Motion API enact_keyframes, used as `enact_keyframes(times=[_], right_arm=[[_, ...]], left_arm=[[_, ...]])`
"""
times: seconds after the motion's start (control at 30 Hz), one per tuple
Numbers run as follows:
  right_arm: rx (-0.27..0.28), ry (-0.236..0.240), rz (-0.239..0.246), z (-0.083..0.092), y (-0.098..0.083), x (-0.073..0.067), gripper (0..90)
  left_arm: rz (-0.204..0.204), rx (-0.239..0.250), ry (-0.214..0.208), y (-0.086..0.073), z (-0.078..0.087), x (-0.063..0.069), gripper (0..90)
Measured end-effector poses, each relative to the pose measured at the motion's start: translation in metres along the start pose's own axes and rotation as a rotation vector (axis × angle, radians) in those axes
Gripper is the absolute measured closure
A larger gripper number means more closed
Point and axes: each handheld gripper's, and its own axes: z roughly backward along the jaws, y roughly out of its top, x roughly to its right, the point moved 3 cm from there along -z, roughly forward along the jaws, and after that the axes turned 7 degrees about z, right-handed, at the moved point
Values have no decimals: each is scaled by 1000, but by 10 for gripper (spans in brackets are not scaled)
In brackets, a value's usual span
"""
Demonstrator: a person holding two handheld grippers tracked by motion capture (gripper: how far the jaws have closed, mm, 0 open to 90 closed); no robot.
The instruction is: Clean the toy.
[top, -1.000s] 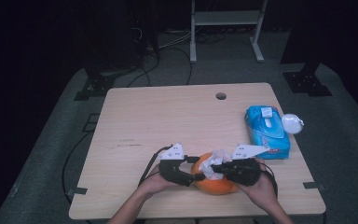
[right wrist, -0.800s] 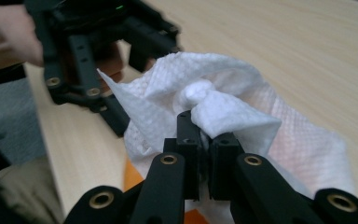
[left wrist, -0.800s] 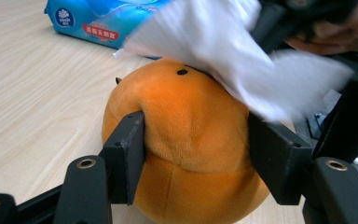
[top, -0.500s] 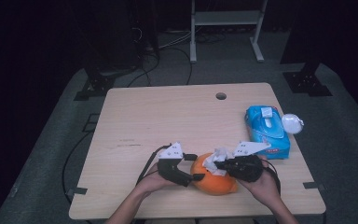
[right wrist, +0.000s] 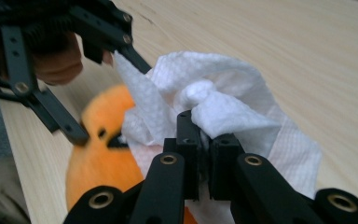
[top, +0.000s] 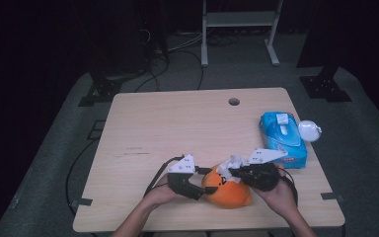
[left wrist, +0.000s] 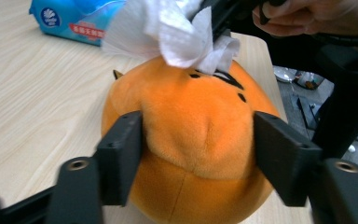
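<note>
An orange plush toy (top: pixel 227 191) with a black stitched face lies near the table's front edge. My left gripper (top: pixel 205 189) comes at it from the left. Its jaws have just been closing and now press into both sides of the plush toy (left wrist: pixel 200 126), as my left gripper (left wrist: pixel 198 154) shows close up. My right gripper (top: pixel 233 174) is shut on a crumpled white tissue (top: pixel 231 164) that rests on the toy's top, by its face. In the right gripper view, my right gripper (right wrist: pixel 204 149) pinches the tissue (right wrist: pixel 223 102) above the plush toy (right wrist: pixel 98 158).
A blue pack of wipes (top: pixel 282 139) lies at the table's right edge with a small white round object (top: pixel 309 130) beside it. A cable hole (top: pixel 234 101) sits near the far edge of the wooden table (top: pixel 177 128). Black stands and cables are on the floor behind.
The right gripper with the tissue has shifted slightly over the toy's top. The left hand and the toy stay where they were.
</note>
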Motion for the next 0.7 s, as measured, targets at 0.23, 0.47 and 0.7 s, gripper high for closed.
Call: enact_keyframes(times=[0.23, 0.47, 0.7], right_arm=[[8, 79, 35, 2, 6, -18, 847], [7, 32, 35, -1, 7, -13, 842], [0, 39, -1, -1, 2, -8, 841]], left_arm=[[-57, -32, -12, 2, -2, 7, 345], [39, -3, 8, 6, 1, 1, 239], [61, -20, 24, 8, -6, 6, 221]])
